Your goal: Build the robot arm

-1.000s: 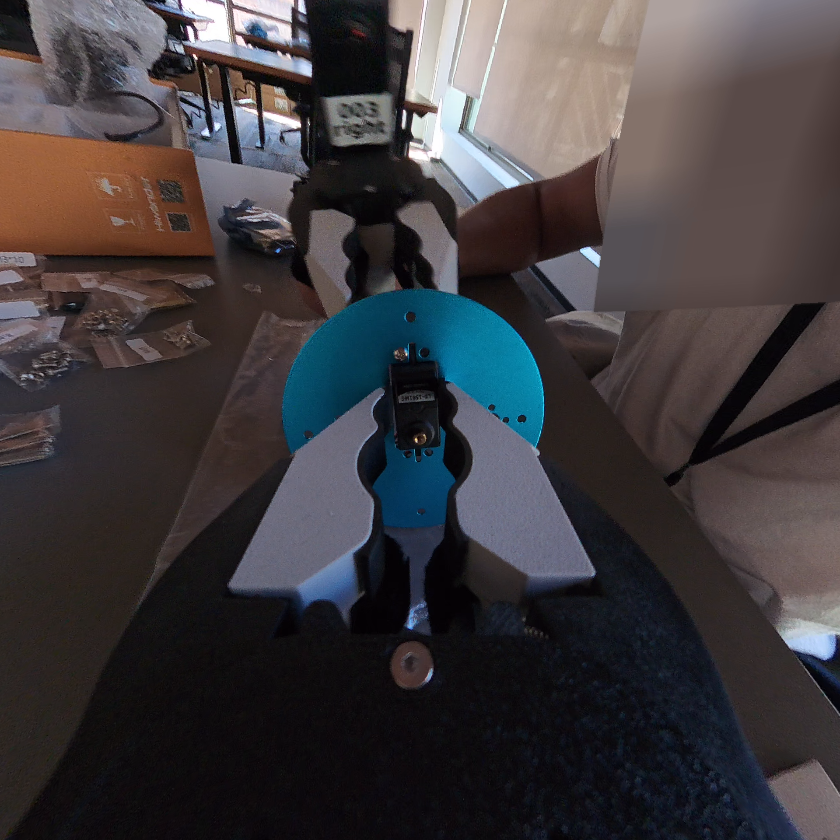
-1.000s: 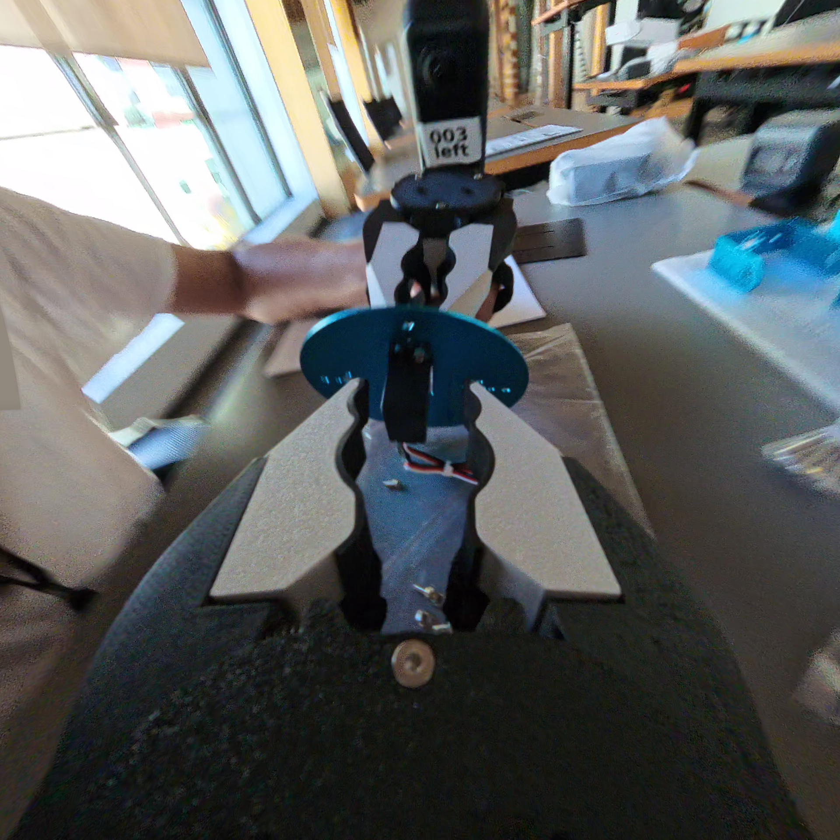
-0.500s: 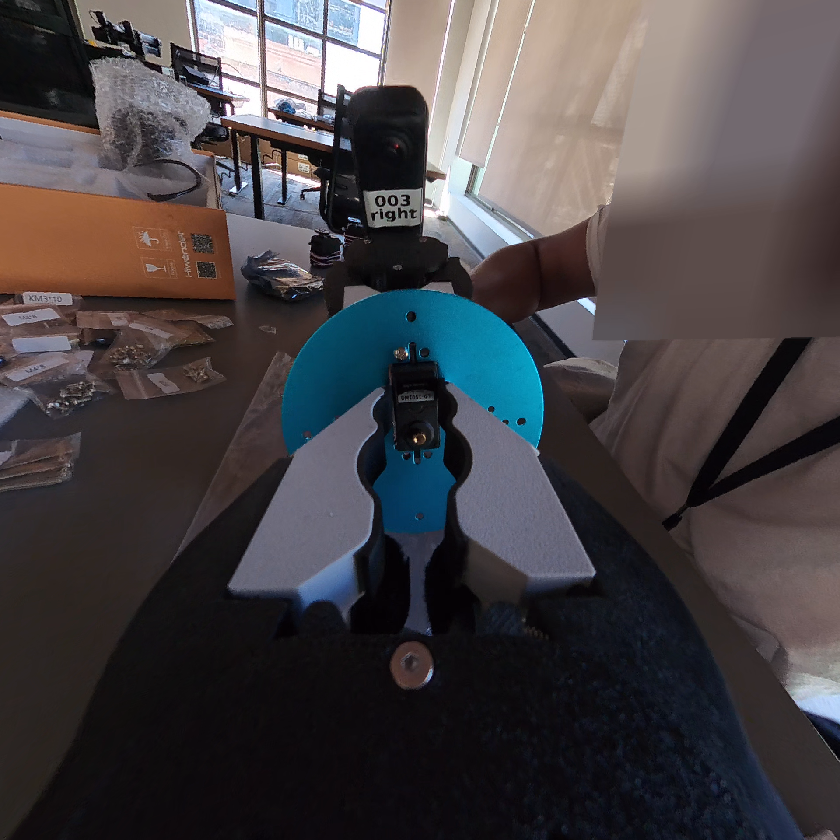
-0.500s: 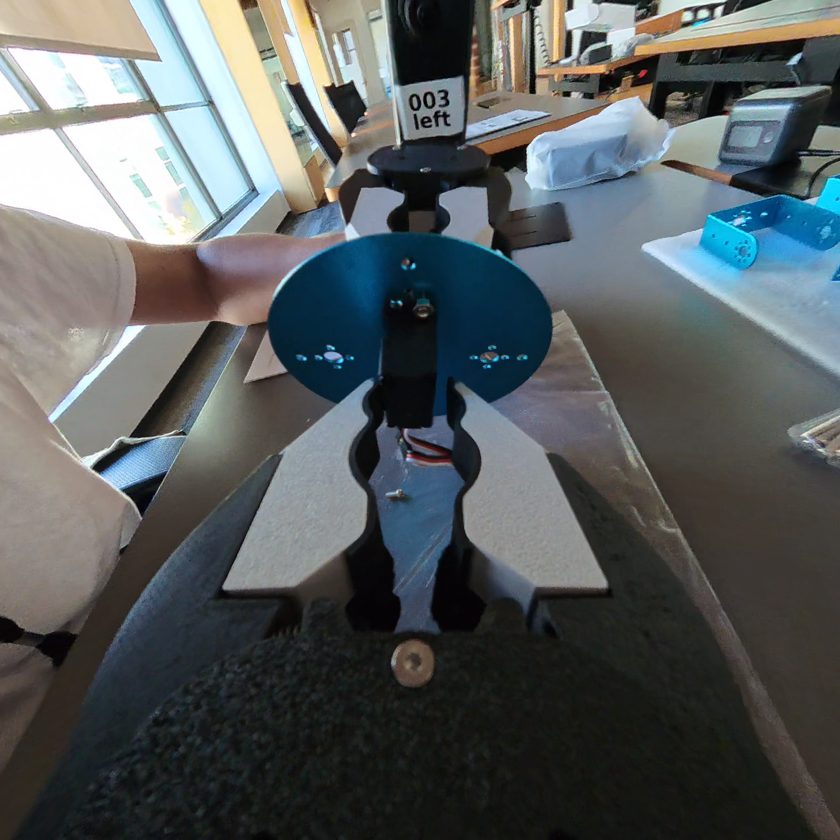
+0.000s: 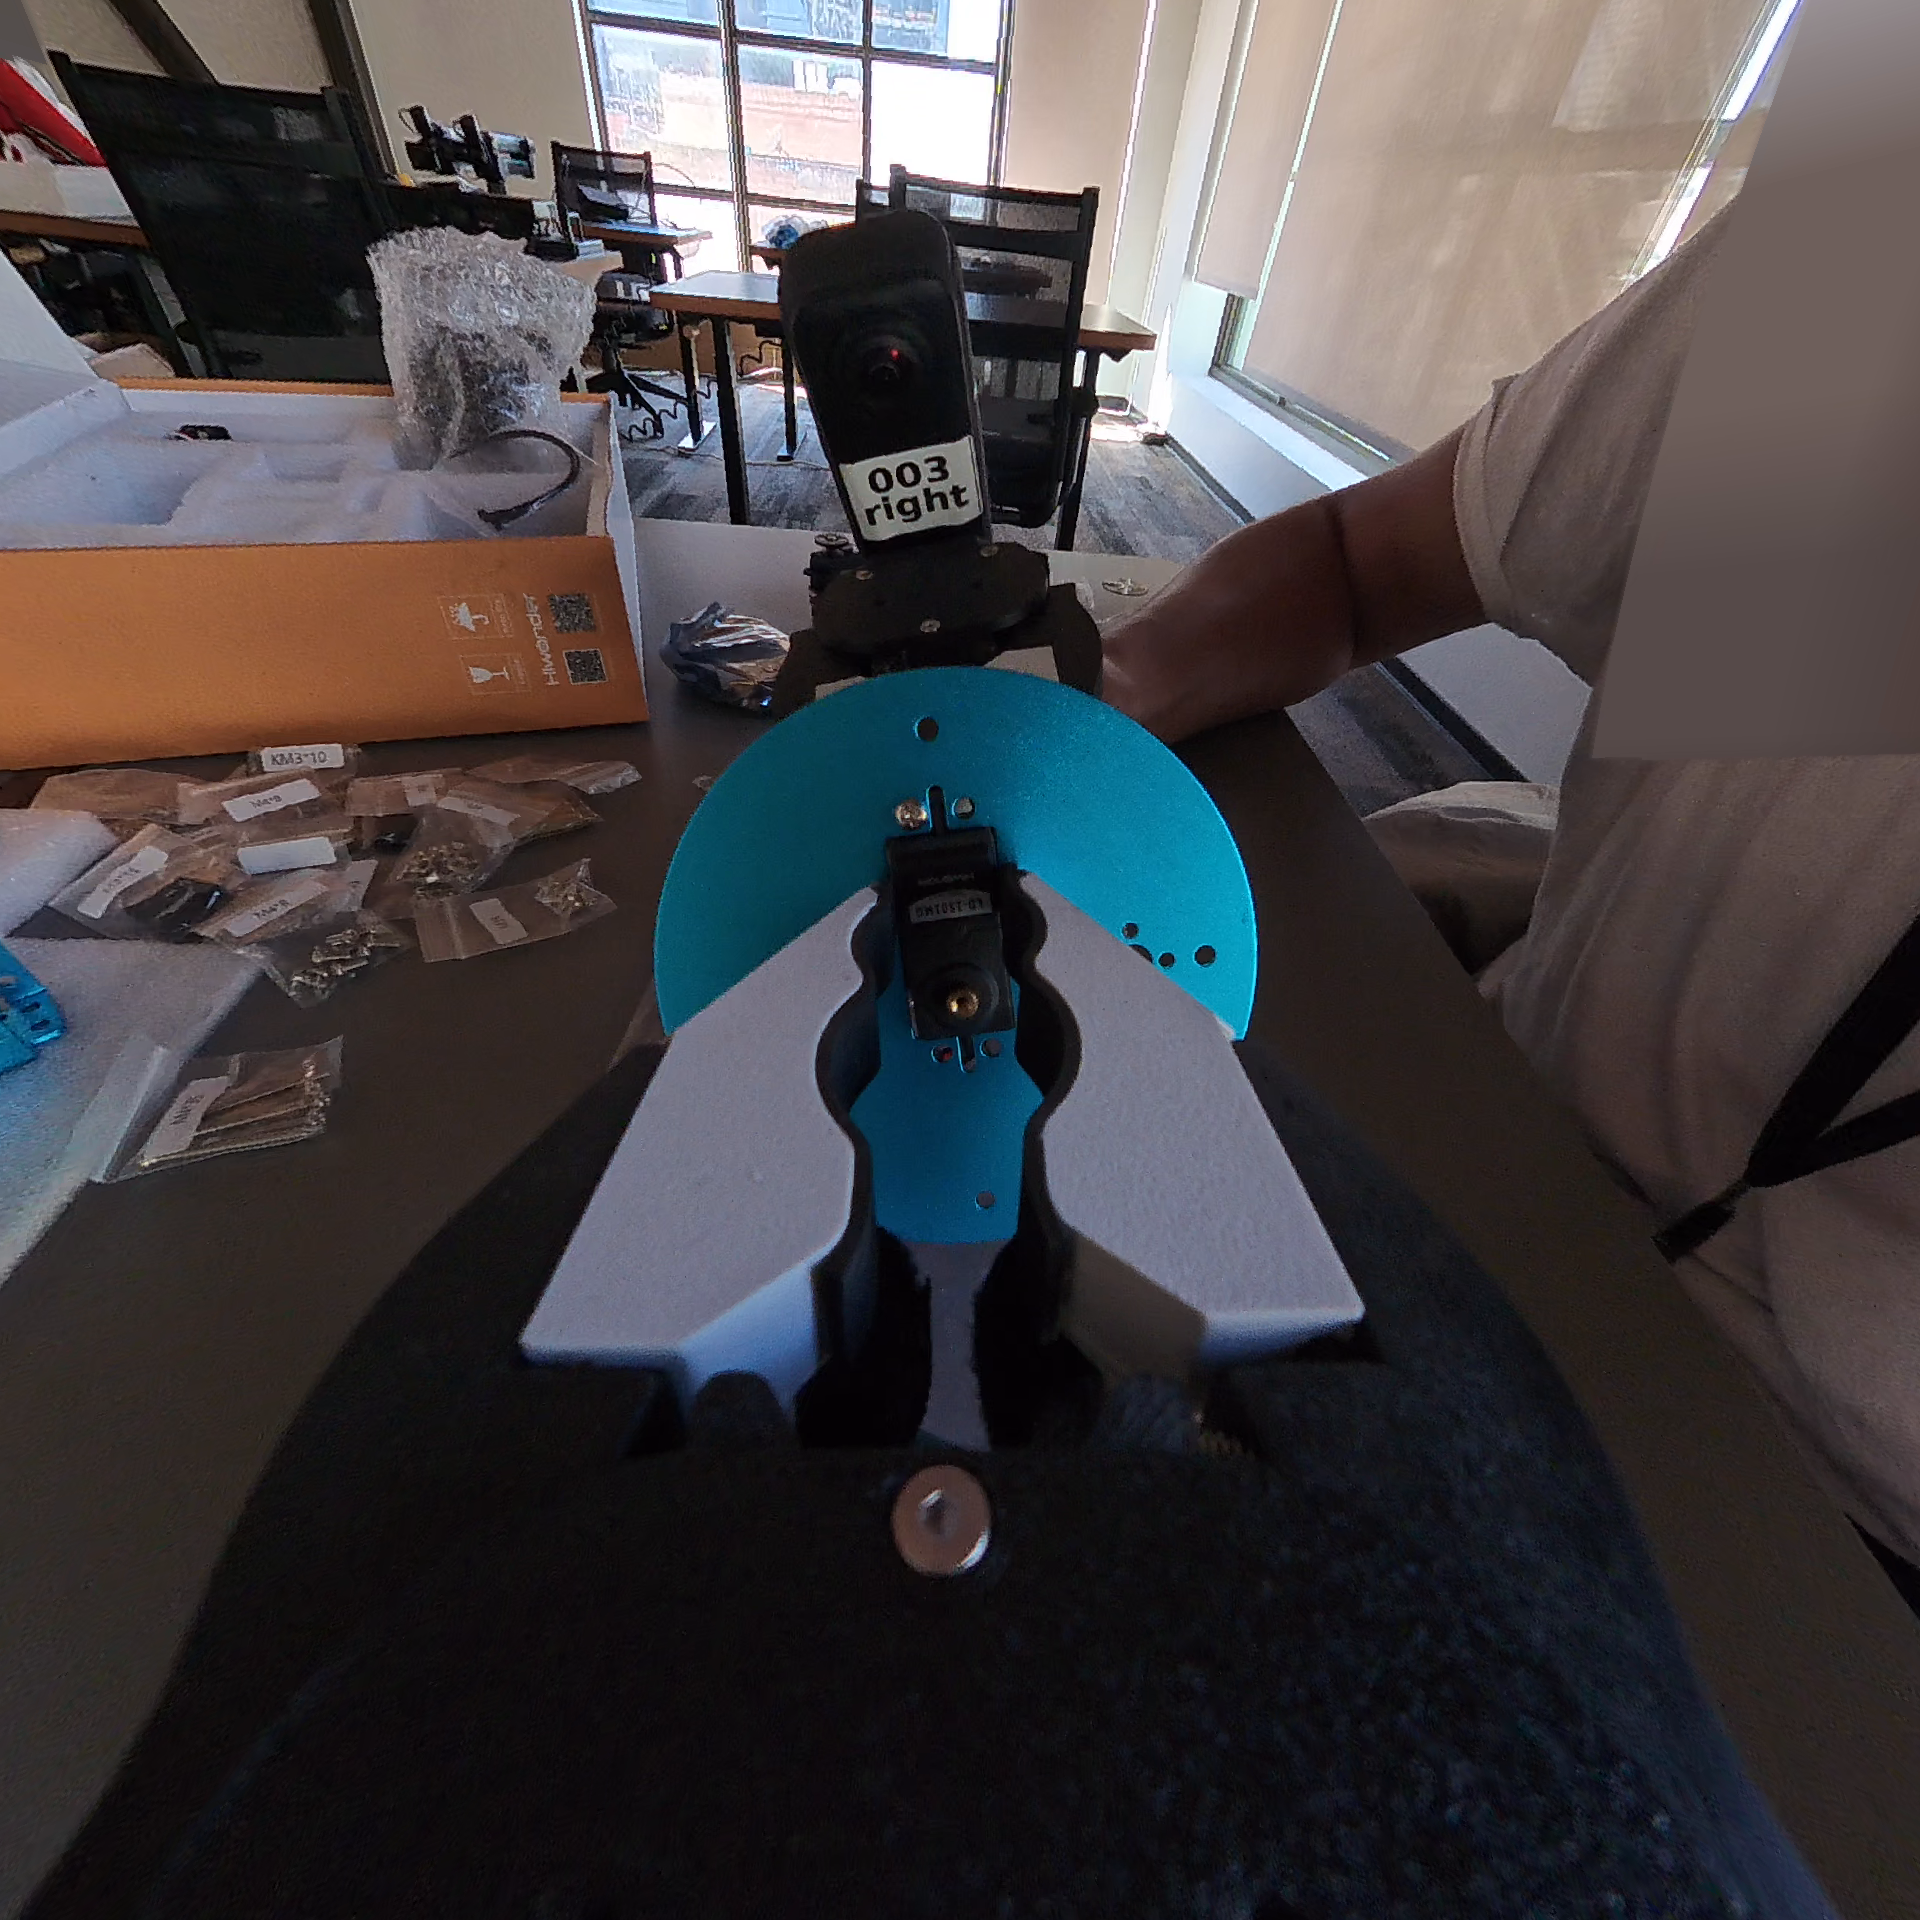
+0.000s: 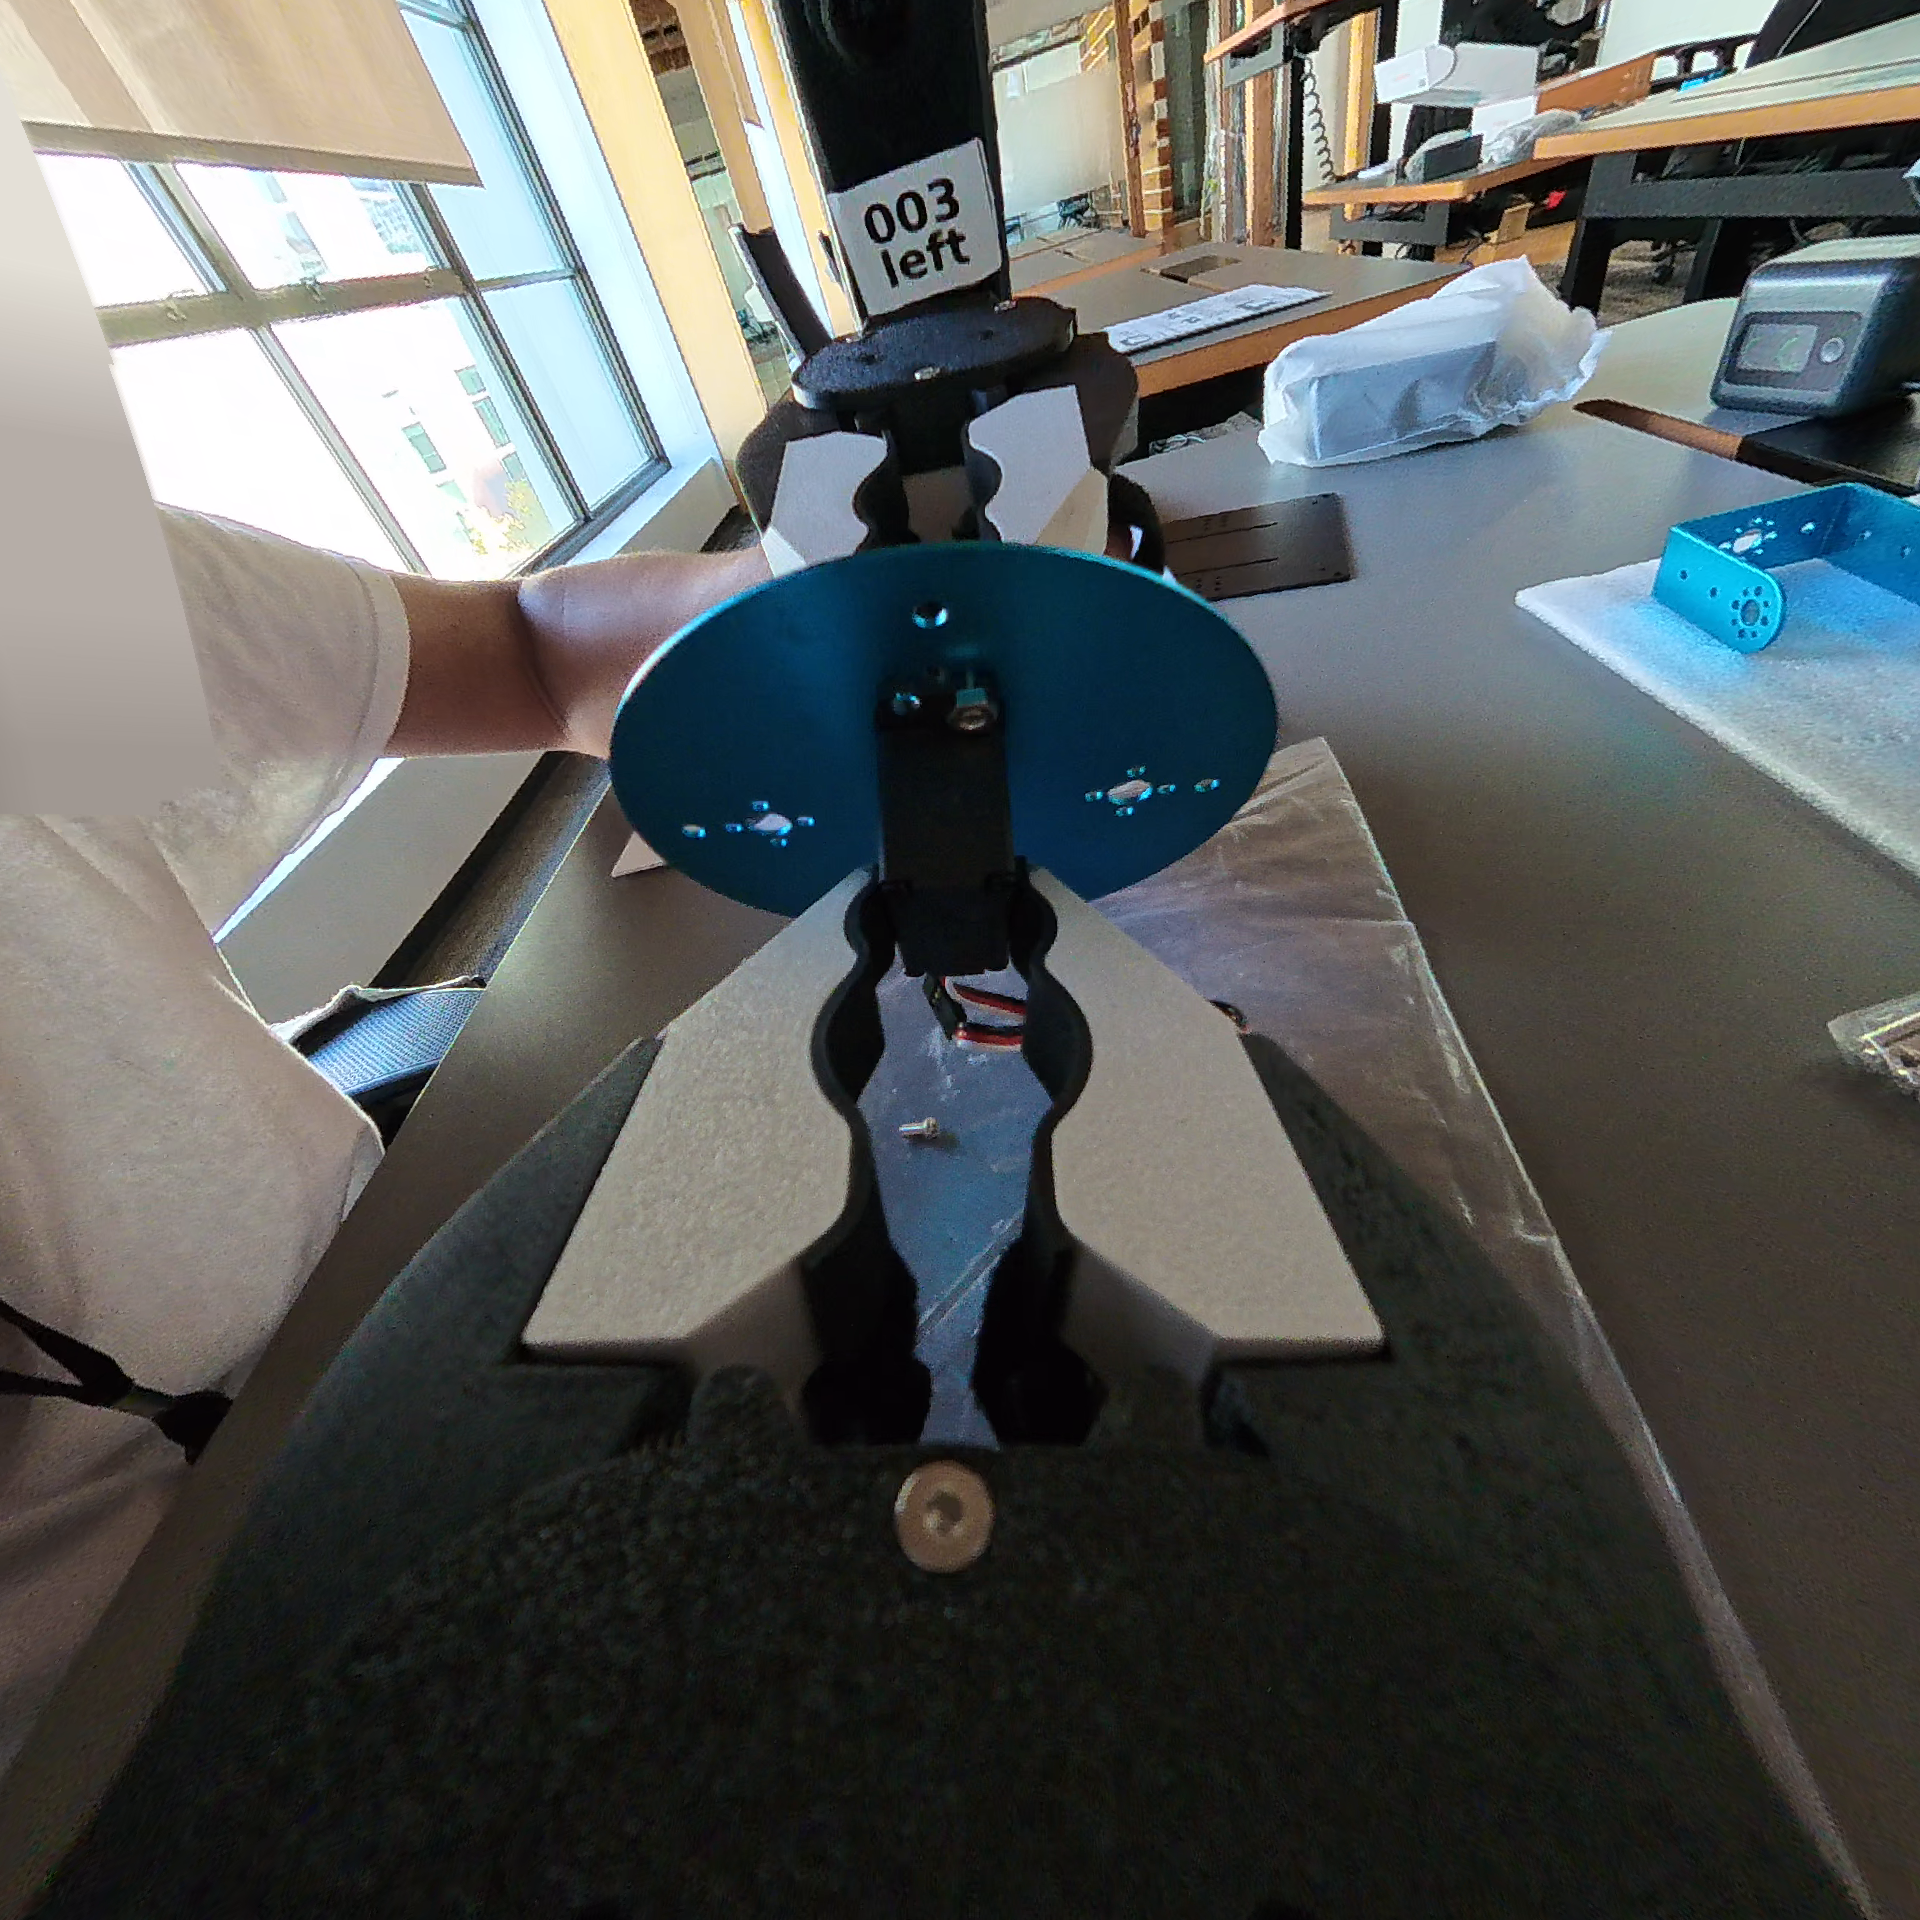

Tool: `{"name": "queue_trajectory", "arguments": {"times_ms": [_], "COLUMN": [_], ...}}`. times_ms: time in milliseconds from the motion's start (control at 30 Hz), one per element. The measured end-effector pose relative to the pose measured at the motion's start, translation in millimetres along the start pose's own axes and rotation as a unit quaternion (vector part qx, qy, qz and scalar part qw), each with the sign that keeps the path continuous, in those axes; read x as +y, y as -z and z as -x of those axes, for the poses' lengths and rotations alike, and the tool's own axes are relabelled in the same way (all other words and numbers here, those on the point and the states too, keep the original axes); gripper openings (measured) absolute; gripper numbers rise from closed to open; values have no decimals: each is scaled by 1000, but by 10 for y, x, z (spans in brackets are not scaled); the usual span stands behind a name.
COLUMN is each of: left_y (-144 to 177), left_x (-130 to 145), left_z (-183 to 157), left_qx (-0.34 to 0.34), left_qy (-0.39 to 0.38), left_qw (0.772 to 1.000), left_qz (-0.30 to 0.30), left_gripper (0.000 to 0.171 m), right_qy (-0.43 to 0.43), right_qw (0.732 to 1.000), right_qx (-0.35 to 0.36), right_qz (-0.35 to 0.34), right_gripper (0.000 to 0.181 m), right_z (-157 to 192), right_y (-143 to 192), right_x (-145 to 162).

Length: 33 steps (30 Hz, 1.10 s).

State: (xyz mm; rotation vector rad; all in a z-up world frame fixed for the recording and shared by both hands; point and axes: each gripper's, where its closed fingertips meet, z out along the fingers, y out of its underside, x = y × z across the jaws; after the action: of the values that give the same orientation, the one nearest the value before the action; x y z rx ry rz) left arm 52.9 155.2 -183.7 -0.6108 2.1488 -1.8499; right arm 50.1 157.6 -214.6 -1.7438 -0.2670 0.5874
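Note:
A blue round metal disc (image 5: 810, 883) carries a black servo (image 5: 948, 935) through its middle. My left gripper (image 5: 951, 894) is shut on the servo's front end, with the disc upright just behind its fingers. In the right wrist view the disc (image 6: 748, 727) shows its back face, and the servo body (image 6: 945, 821) sticks out toward me with red and white wires below it. My right gripper (image 6: 948, 883) is closed on the servo's lower end. Each gripper shows beyond the disc in the other's view, the right one (image 5: 914, 623) and the left one (image 6: 935, 488).
An orange box (image 5: 312, 644), a bubble-wrap bundle (image 5: 468, 332) and bags of screws (image 5: 312, 894) lie to the left. A clear plastic sheet (image 6: 1299, 935) with a loose screw (image 6: 920, 1129) lies below. A blue bracket (image 6: 1787, 571) sits at right. A person's arm (image 5: 1299, 613) is close. From either gripper's tips it is about 35 cm to the blue bracket (image 6: 1787, 571).
My right gripper has moved closer to the disc and its jaws have narrowed onto the servo's back end. The left gripper has kept its hold, and the assembly has risen and tilted upright.

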Motion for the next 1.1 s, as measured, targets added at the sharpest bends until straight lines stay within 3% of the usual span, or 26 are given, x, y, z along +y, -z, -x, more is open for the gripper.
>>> {"name": "queue_trajectory", "arguments": {"times_ms": [233,433,600,767,1033,1100], "left_y": [2,20,209,426,502,497], "left_x": [40,118,271,407,454,454], "left_z": [-55,-86,39,163,150,139], "left_qx": [11,8,-19,-37,-33,-29], "left_qy": [-2,-49,-47,-8,-2,0], "left_qw": [1000,998,995,997,998,998], "left_qz": [18,34,83,69,51,46], "left_gripper": [19,19,19,19,19,19], "right_qy": [45,72,117,99,117,146], "right_qw": [999,994,982,973,979,976], "right_qx": [14,26,14,-32,-56,-53], "right_qz": [23,79,146,204,158,153], "right_gripper": [20,20,20,21,21,31], "right_z": [19,34,-111,-252,-236,-225], "right_y": [-4,-1,-158,-394,-494,-482], "right_x": [25,74,92,121,93,81]}}
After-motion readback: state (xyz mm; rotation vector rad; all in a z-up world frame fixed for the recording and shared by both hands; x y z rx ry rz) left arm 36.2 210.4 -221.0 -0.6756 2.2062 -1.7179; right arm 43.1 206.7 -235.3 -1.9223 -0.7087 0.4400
